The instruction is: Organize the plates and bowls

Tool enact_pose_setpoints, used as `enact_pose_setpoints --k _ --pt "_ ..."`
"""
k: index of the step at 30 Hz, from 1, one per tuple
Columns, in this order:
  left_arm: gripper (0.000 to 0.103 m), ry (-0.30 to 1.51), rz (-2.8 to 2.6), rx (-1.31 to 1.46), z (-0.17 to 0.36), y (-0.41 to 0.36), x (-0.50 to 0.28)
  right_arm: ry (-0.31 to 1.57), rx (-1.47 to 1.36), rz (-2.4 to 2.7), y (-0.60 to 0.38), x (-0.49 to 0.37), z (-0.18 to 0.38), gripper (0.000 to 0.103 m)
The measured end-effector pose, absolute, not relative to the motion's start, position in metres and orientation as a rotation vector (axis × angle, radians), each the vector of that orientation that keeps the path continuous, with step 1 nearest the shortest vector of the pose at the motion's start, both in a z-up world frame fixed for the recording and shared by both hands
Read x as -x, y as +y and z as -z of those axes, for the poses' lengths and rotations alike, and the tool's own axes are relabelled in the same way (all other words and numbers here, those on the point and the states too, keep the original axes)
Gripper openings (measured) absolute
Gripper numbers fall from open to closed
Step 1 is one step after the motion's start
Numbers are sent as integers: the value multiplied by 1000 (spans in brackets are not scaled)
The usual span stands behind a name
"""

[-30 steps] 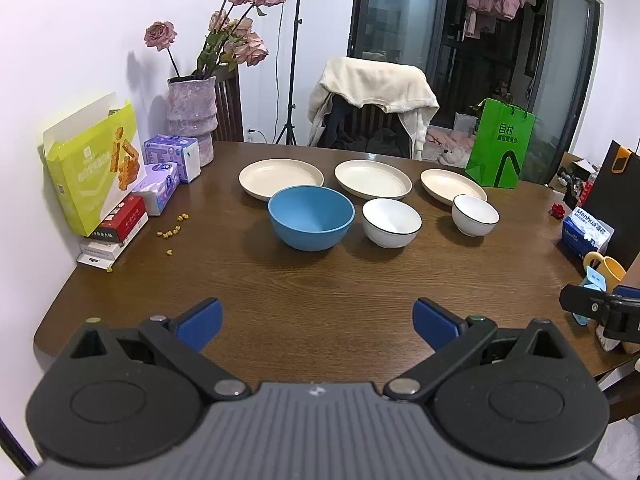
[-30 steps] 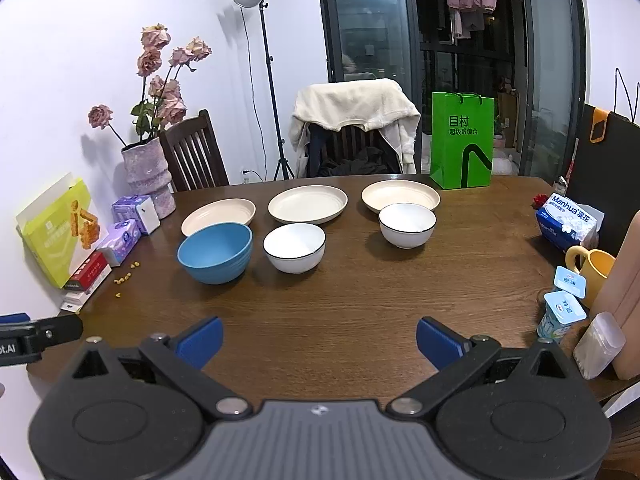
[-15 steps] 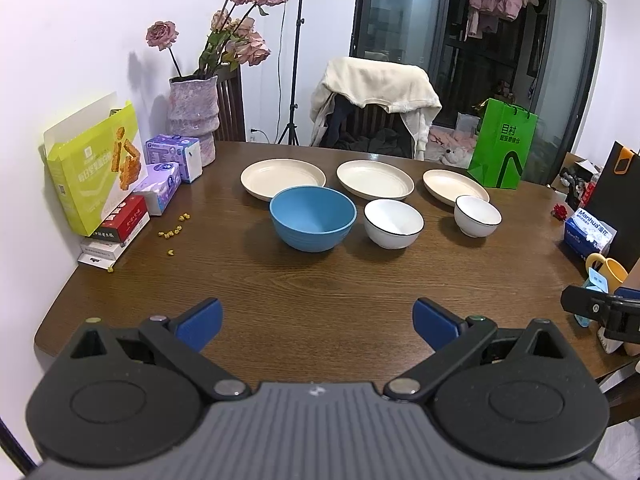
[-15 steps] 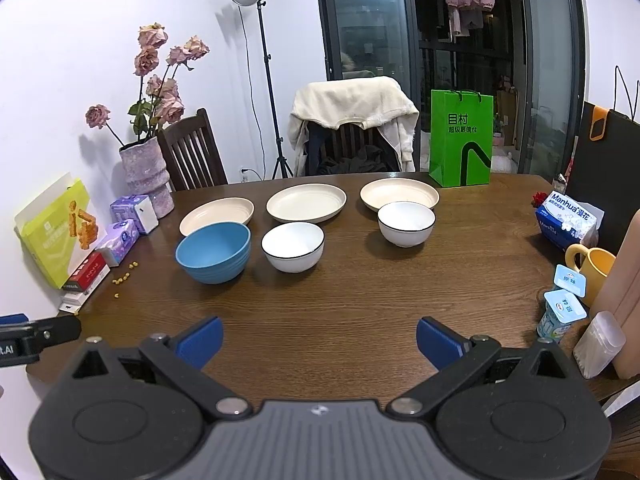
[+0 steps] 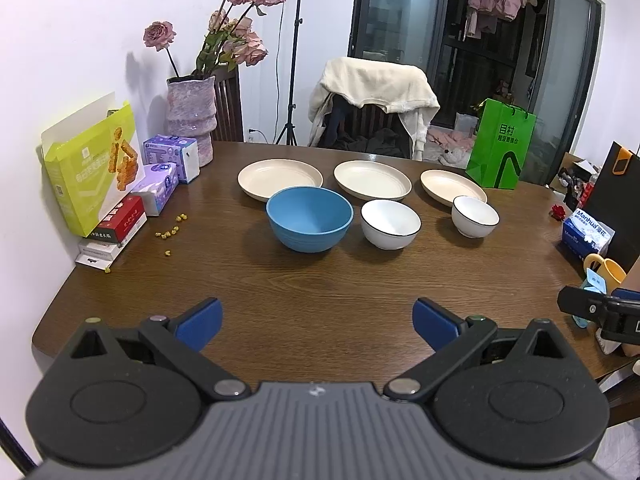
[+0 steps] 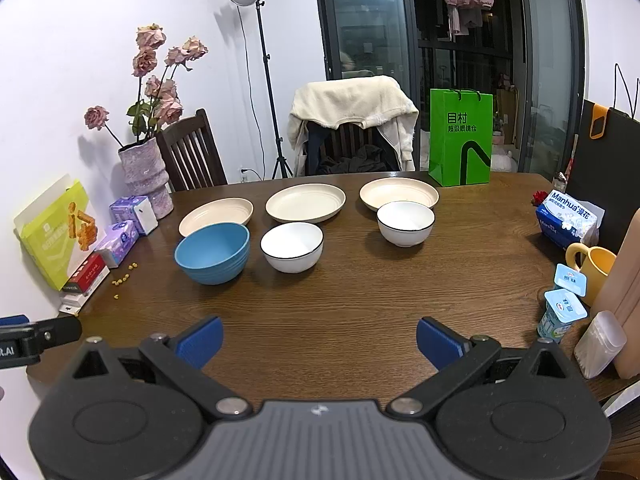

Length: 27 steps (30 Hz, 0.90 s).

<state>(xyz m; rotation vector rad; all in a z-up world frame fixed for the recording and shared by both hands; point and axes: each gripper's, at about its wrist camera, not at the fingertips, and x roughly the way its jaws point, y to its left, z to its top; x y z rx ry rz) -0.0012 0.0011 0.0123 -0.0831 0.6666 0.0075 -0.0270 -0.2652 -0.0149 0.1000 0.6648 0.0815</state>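
Three cream plates stand in a row at the back of the brown table: left plate (image 5: 280, 178), middle plate (image 5: 372, 180), right plate (image 5: 450, 188). In front of them stand a blue bowl (image 5: 309, 218), a white bowl (image 5: 391, 224) and a smaller white bowl (image 5: 475, 216). The right wrist view shows the same blue bowl (image 6: 213, 252), white bowl (image 6: 292, 246) and far white bowl (image 6: 405, 223). My left gripper (image 5: 316, 322) is open and empty over the table's front edge. My right gripper (image 6: 318, 340) is open and empty there too, well short of the bowls.
A vase of roses (image 5: 191, 118), tissue packs (image 5: 170, 160) and a yellow box (image 5: 94, 168) stand along the left edge, with yellow crumbs (image 5: 170, 232) nearby. A green bag (image 6: 460, 136) stands at the back. A tissue pack (image 6: 570, 218), yellow mug (image 6: 592, 268) and yogurt cups (image 6: 562, 312) crowd the right edge.
Both grippers have shifted very slightly; the view of the bowls and plates has barely drifted. Both stay open and empty.
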Motion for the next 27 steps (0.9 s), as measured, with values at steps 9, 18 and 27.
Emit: enact_pose_setpoints --k 9,18,27 --pt "103 666 -12 85 -14 -1 0 664 -101 -82 -265 27 15 103" --pt "103 662 -13 85 -15 -3 0 662 -102 -83 -266 25 14 103" --pt "103 661 -13 85 -16 -2 0 658 -103 -84 -266 24 13 103"
